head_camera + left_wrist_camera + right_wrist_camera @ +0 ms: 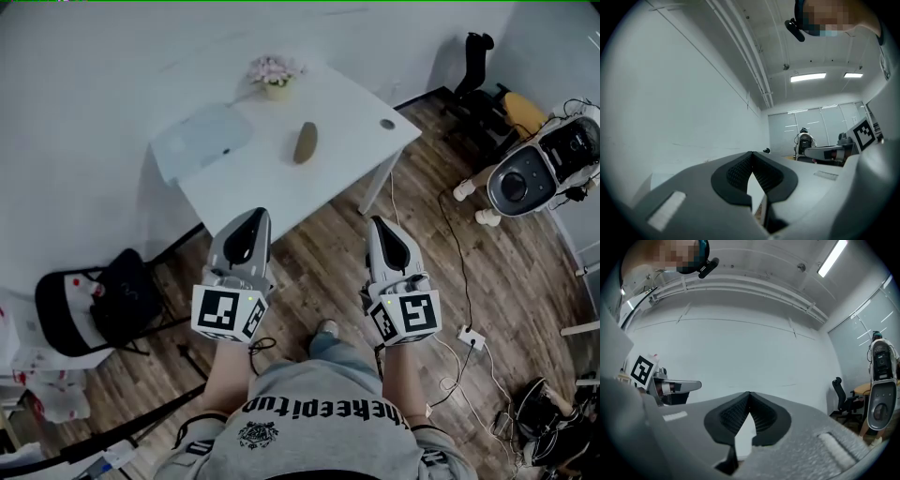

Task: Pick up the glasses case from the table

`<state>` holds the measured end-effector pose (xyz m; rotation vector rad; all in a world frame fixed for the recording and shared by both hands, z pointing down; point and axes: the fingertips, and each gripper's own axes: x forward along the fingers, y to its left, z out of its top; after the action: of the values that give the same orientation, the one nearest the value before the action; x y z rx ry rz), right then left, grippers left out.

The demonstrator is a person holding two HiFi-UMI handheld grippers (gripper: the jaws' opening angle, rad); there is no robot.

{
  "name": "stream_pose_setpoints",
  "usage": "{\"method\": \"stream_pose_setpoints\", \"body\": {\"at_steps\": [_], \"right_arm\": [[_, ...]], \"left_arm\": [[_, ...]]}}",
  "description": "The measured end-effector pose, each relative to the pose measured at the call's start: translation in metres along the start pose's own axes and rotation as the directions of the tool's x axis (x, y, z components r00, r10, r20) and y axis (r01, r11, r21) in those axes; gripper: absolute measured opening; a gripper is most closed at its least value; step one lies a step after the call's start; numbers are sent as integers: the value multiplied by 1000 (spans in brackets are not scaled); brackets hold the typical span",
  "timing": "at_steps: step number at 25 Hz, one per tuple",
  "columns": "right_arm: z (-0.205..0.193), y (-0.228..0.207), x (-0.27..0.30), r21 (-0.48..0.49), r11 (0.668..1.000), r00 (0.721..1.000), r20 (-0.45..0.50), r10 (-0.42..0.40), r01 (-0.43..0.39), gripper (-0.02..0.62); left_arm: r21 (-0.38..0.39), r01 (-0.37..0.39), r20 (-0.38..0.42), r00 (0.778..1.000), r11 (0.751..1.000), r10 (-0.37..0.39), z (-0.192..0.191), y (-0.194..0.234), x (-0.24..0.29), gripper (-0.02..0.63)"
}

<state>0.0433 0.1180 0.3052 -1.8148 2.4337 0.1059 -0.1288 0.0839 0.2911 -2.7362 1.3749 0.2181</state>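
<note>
Head view: the brown glasses case lies on the white table, well ahead of the left gripper and right gripper. Left gripper view: jaws pressed together, empty. Right gripper view: jaws likewise closed, empty.

Setting: office-lab | Evidence: white worktop, office chair, glass partitions, strip lights, floor cables, robot

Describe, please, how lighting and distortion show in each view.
Head view: table evenly lit, glasses case sharp, no glare. Left gripper view: fisheye with dark round border, ceiling lights glaring. Right gripper view: same border, one bright light strip.
</note>
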Motion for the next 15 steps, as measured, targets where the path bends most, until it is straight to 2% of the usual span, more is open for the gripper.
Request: {"method": "stream_pose_setpoints", "body": {"at_steps": [15], "right_arm": [[-6, -66, 36, 3, 995, 994, -14, 104, -104, 3]], "left_arm": [[17, -68, -1, 998, 998, 68, -6, -27, 69, 19]]}}
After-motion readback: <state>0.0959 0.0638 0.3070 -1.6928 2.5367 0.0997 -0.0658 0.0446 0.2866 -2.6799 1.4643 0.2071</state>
